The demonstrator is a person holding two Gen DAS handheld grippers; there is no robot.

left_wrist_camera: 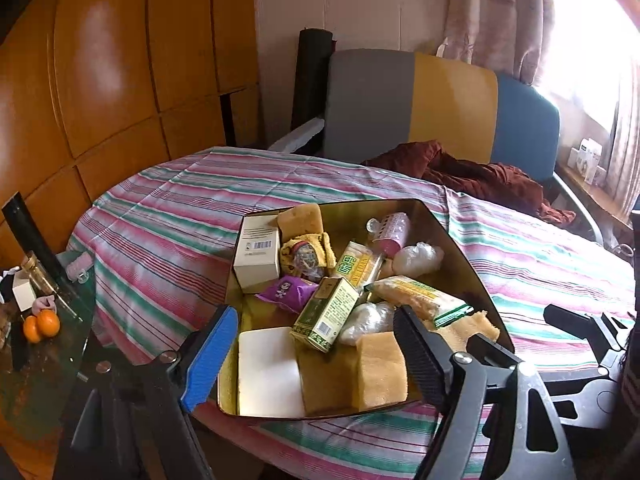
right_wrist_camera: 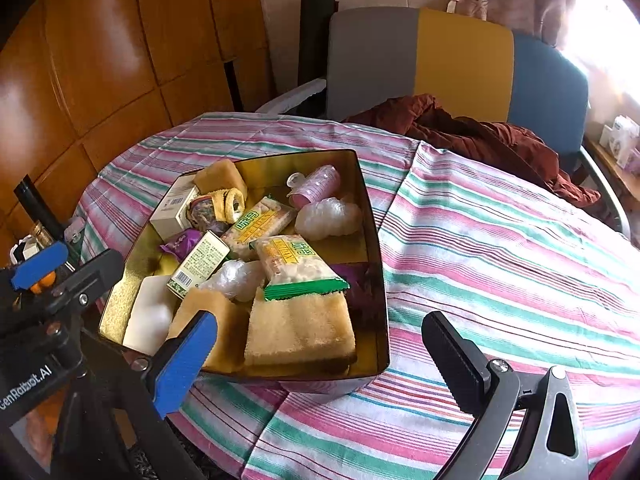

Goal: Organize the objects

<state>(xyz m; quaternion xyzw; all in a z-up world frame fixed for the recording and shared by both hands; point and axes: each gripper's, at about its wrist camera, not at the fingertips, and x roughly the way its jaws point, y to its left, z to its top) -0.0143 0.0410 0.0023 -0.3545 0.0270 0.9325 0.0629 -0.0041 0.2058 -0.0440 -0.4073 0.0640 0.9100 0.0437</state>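
Note:
A gold metal tin (left_wrist_camera: 460,248) (right_wrist_camera: 372,216) sits on the striped tablecloth, full of items: yellow sponges (left_wrist_camera: 380,368) (right_wrist_camera: 298,328), a white block (left_wrist_camera: 270,372), a green tea box (left_wrist_camera: 326,314) (right_wrist_camera: 198,264), snack packets (left_wrist_camera: 420,296) (right_wrist_camera: 296,268), a white carton (left_wrist_camera: 256,254), a pink roll (left_wrist_camera: 394,226) (right_wrist_camera: 316,184) and plastic wraps (right_wrist_camera: 328,216). My left gripper (left_wrist_camera: 316,356) is open and empty over the tin's near end. My right gripper (right_wrist_camera: 320,360) is open and empty at the tin's near right corner.
The round table's striped cloth (right_wrist_camera: 500,264) spreads to the right. A dark red garment (right_wrist_camera: 480,136) lies at the far edge by a grey, yellow and blue chair (left_wrist_camera: 440,100). A glass side table with oranges (left_wrist_camera: 42,324) stands at the left.

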